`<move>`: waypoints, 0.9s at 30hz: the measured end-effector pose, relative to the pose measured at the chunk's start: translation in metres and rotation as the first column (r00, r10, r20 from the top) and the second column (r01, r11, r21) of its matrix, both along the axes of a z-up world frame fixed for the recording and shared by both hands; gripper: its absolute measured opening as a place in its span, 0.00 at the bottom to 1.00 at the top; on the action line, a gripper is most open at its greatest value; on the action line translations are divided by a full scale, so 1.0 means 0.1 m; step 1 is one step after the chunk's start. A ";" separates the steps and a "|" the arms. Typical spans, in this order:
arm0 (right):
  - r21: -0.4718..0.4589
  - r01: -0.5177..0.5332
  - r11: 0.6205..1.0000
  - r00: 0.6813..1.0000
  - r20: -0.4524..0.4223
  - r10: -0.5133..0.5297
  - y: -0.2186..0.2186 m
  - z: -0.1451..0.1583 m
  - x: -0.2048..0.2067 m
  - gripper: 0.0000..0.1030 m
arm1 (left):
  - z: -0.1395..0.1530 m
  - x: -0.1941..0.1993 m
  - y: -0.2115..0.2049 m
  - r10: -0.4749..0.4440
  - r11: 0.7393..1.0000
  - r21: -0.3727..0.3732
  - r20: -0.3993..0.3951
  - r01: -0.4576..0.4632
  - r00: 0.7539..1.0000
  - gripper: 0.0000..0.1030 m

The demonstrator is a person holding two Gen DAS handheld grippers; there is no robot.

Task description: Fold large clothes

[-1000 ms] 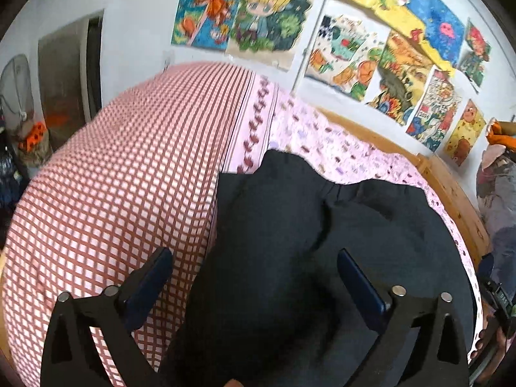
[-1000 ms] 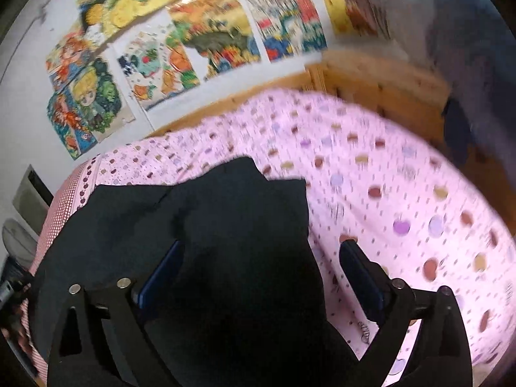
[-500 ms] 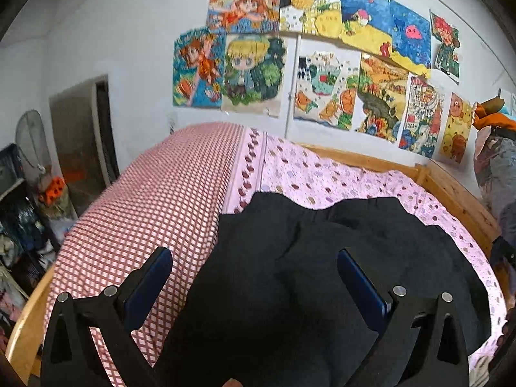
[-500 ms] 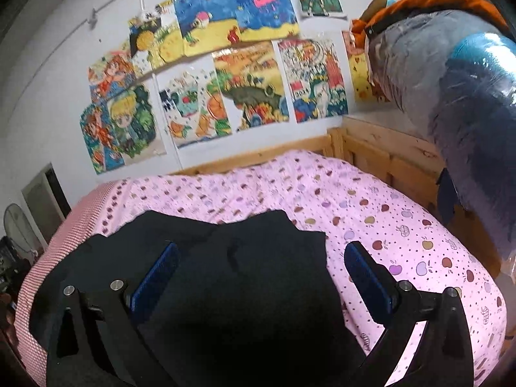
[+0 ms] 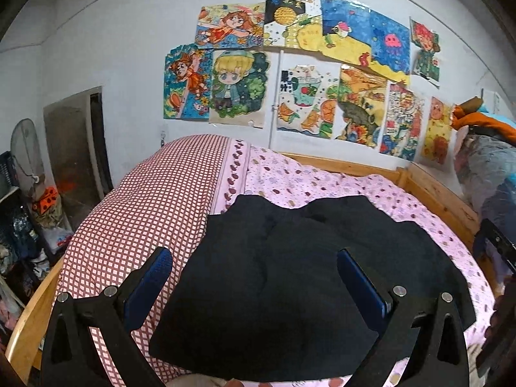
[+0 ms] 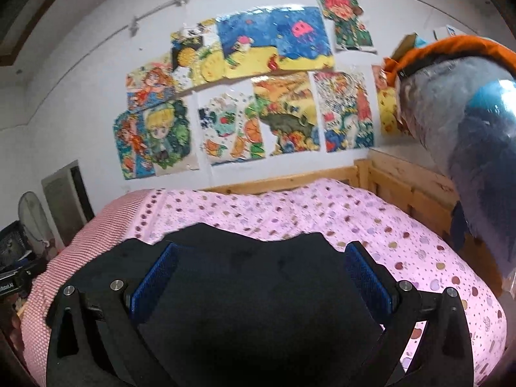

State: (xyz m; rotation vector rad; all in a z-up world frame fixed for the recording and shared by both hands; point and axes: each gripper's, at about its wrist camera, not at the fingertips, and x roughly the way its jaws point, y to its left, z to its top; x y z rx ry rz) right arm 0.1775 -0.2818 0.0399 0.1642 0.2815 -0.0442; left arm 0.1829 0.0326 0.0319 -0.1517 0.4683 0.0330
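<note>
- Left wrist view: my left gripper (image 5: 254, 277) stands with its jaws spread wide, and nothing is caught between the blue pads (image 5: 148, 285); both fingers are raised clear of the cloth.
- Below and ahead of it, the black garment (image 5: 290, 274) lies spread flat on the bed (image 5: 322, 183), with two rounded lobes at its far edge and a shallow dip between them.
- The garment's left edge runs along the line where the red-checked cover (image 5: 151, 206) meets the pink dotted sheet (image 5: 325, 183); most of the dark cloth rests on the pink side.
- Beyond the bed, colourful drawings (image 5: 303, 74) are stuck to the white wall, and a wooden bed frame (image 5: 435, 193) edges the right side.
- At the far right edge a dark piece of my other gripper just shows.
- Right wrist view: my right gripper (image 6: 262, 274) is likewise wide open and holds nothing, its blue pads (image 6: 367, 277) well apart over the garment (image 6: 258, 290).
- From here the dark cloth fills the lower middle, its far edge again showing the two lobes against the pink dotted sheet (image 6: 354, 213).
- A bundle wrapped in clear plastic (image 6: 467, 122) with an orange top hangs at the right, above the wooden frame (image 6: 403, 187).
- The same drawings (image 6: 258, 96) cover the wall behind.
</note>
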 end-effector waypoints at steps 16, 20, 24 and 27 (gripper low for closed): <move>-0.061 -0.125 0.990 0.989 0.070 0.129 0.30 0.31 -0.65 0.98 | 0.20 -0.53 -0.15 -0.022 0.999 0.043 0.043 0.020 0.999 1.00; -0.072 -0.117 0.990 0.990 0.069 0.122 0.35 0.37 -0.82 0.98 | 0.27 -0.69 -0.19 -0.035 0.998 0.059 0.056 0.032 0.998 1.00; -0.098 -0.116 0.988 0.991 0.058 0.122 0.41 0.45 -0.97 0.98 | 0.36 -0.85 -0.19 -0.048 0.997 0.066 0.070 0.043 0.996 1.00; -0.113 -0.118 0.987 0.990 0.065 0.126 0.45 0.50 -1.13 0.98 | 0.41 -1.01 -0.19 -0.045 0.996 0.079 0.078 0.039 0.996 1.00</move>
